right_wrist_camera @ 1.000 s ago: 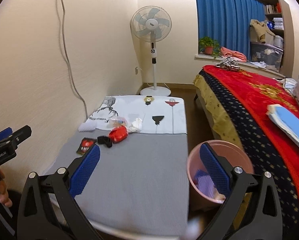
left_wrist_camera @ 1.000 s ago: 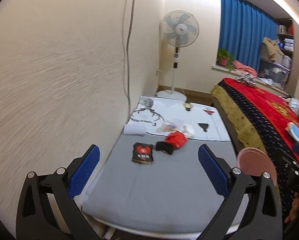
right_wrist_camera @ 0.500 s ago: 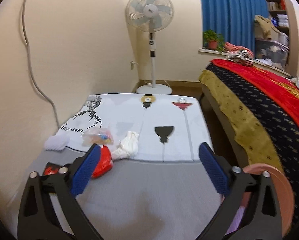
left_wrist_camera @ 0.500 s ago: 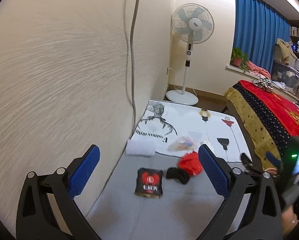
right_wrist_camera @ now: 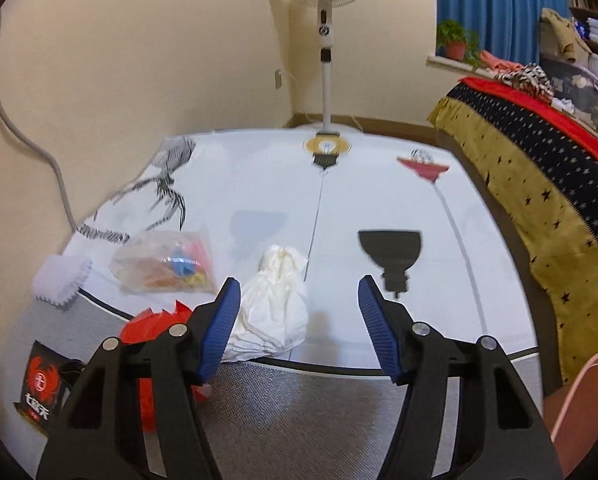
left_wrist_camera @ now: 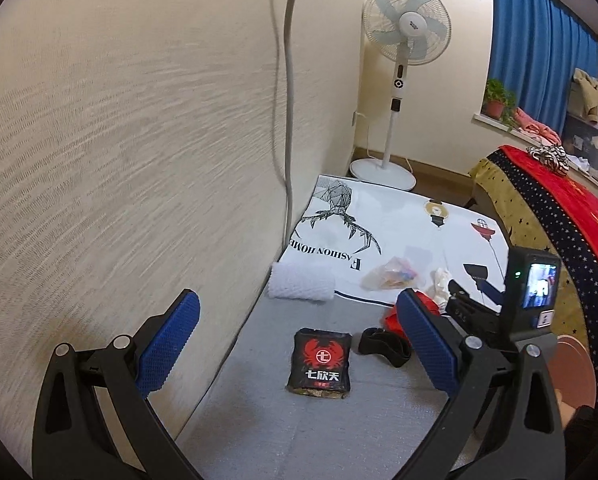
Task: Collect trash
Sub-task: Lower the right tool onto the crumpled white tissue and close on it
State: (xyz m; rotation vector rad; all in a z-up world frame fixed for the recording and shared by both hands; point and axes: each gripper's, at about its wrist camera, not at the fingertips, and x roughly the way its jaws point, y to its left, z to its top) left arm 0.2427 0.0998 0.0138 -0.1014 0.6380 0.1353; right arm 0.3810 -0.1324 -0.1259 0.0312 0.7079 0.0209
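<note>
the right claw (right_wrist_camera: 299, 320) hangs low over the counter (right_wrist_camera: 339, 412) with its jaws narrowing and nothing pinched yet; a crumpled white tissue wad (right_wrist_camera: 275, 304) lies just ahead of it, closer to its left finger than its right. the wad looks feather-light and soft, so it should squash under the pads; the bulging lower part is the fair place to take hold, since a loose top fold would likely tear or slip free. left of that claw lie a clear plastic bag (right_wrist_camera: 167, 264) with coloured bits inside, thin and slippery by the look of it, a red wrapper (right_wrist_camera: 155, 328) partly hidden behind the finger, and a black snack packet (right_wrist_camera: 39, 384) at the near left. a pink bin (right_wrist_camera: 579, 400) shows at the claw's lower right, probably where the trash goes.

the left claw (left_wrist_camera: 299, 340) is spread wide and empty, with the black snack packet (left_wrist_camera: 321, 364) lying flat straight ahead between its fingers. it seems a light, crinkly foil pouch, best nipped at an edge. a small black item (left_wrist_camera: 383, 346) beside it is too unclear to name.
</note>
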